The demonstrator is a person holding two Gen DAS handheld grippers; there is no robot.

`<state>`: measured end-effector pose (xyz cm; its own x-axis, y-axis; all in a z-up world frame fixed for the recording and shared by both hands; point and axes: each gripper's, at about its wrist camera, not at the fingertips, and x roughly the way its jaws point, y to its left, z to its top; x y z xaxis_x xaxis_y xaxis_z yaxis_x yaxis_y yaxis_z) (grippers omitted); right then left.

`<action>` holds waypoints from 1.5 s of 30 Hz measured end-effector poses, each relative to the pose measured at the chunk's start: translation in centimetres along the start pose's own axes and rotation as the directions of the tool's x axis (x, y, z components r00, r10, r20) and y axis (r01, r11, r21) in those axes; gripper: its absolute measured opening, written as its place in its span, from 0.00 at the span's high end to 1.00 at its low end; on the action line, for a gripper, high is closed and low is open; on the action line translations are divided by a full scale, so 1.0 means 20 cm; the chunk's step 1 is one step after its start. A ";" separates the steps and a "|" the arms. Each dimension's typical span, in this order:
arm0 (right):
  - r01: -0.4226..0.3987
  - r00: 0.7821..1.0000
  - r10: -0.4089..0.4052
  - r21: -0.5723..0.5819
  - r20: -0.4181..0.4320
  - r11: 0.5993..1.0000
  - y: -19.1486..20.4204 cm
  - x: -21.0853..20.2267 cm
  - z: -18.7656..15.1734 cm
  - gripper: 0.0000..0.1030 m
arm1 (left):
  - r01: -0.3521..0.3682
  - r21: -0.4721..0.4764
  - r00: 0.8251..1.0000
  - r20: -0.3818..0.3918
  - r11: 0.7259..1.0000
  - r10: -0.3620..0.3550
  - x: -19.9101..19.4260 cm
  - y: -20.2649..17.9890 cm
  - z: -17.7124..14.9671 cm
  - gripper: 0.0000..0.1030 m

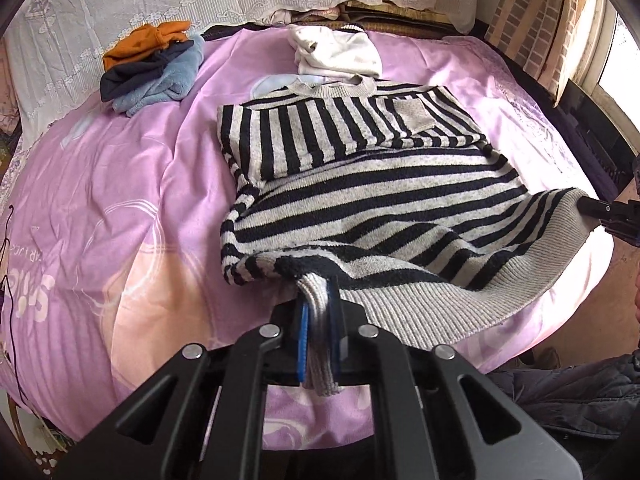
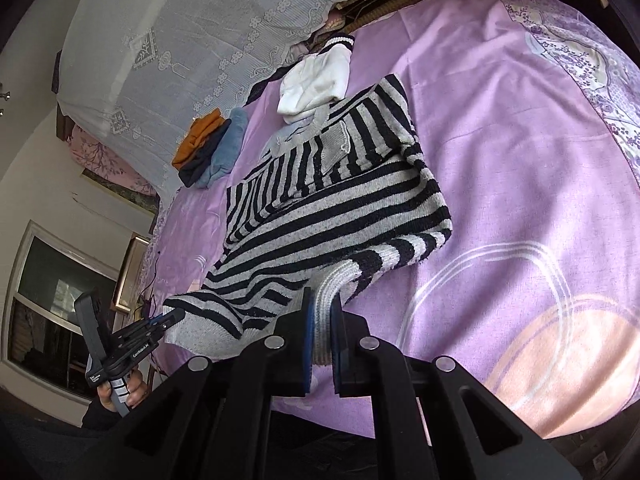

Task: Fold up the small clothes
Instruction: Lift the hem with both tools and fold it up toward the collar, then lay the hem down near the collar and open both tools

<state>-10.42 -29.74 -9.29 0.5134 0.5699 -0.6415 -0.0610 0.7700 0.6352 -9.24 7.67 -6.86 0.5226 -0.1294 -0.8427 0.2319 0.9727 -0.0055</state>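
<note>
A black-and-grey striped knit sweater (image 1: 360, 184) lies on the pink bedspread, sleeves folded across its chest. My left gripper (image 1: 318, 304) is shut on the grey ribbed hem at the sweater's near left corner. My right gripper (image 2: 322, 312) is shut on the ribbed hem at the other bottom corner. The sweater (image 2: 320, 200) also shows in the right wrist view. The right gripper shows at the right edge of the left wrist view (image 1: 588, 204), and the left gripper at the lower left of the right wrist view (image 2: 176, 316). Both hem corners are lifted slightly off the bed.
A pile of orange, navy and light-blue clothes (image 1: 152, 68) sits at the far left. A white garment (image 1: 336, 54) lies beyond the sweater's collar. The pink bedspread (image 1: 120, 200) has a lace-covered headboard (image 1: 120, 0) behind and a window (image 1: 616, 60) on the right.
</note>
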 end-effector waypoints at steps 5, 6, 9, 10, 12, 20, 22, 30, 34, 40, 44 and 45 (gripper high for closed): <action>-0.023 1.000 0.023 -0.010 0.012 1.000 0.02 0.01 0.09 0.93 | -0.018 -0.020 1.000 0.015 1.000 0.018 0.01 0.02 0.08 0.93; -0.026 1.000 0.027 -0.013 0.015 1.000 0.02 0.01 0.10 0.93 | -0.022 -0.024 1.000 0.018 0.999 0.023 0.01 0.02 0.10 0.93; -0.039 0.999 0.039 -0.020 0.023 0.999 0.03 0.02 0.17 0.93 | -0.030 -0.037 0.999 0.029 0.999 0.031 0.02 0.03 0.16 0.93; -0.043 0.999 0.043 -0.021 0.026 0.999 0.03 0.02 0.19 0.93 | -0.031 -0.044 0.999 0.035 0.999 0.032 0.02 0.04 0.19 0.93; -0.049 0.998 0.050 -0.029 0.034 0.998 0.04 0.03 0.25 0.93 | -0.030 -0.057 0.998 0.047 0.998 0.033 0.02 0.06 0.24 0.93; -0.091 0.994 0.093 -0.037 0.064 0.995 0.05 0.09 0.49 0.93 | -0.036 -0.107 0.996 0.076 0.994 0.044 0.06 0.14 0.49 0.93; -0.099 0.993 0.101 -0.040 0.065 0.994 0.05 0.11 0.55 0.93 | -0.040 -0.118 0.996 0.077 0.992 0.050 0.08 0.16 0.54 0.93; -0.123 0.991 0.126 -0.059 0.054 0.991 0.05 0.25 0.79 0.93 | -0.075 -0.155 0.994 0.067 0.985 0.086 0.21 0.24 0.74 0.93; -0.134 0.990 0.137 -0.068 0.042 0.989 0.06 0.33 0.90 0.93 | -0.078 -0.190 0.994 0.060 0.979 0.091 0.28 0.30 0.83 0.93; -0.144 0.989 0.145 -0.048 0.021 0.988 0.03 0.49 1.07 0.93 | -0.093 -0.207 0.994 0.034 0.974 0.102 0.41 0.36 0.96 0.93; -0.143 0.990 0.143 0.003 -0.005 0.990 -0.03 0.63 1.18 0.93 | -0.090 -0.224 0.996 0.006 0.971 0.094 0.52 0.41 1.02 0.93; -0.142 0.990 0.142 0.017 -0.012 0.990 -0.05 0.67 1.19 0.93 | -0.092 -0.226 0.996 -0.003 0.970 0.093 0.56 0.41 1.03 0.93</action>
<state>16.96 -29.81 -8.26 0.4896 0.6768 -0.5498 -0.1184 0.6763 0.7270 15.44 10.27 -5.13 0.5391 -0.0374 -0.8414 -0.0080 0.9987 -0.0496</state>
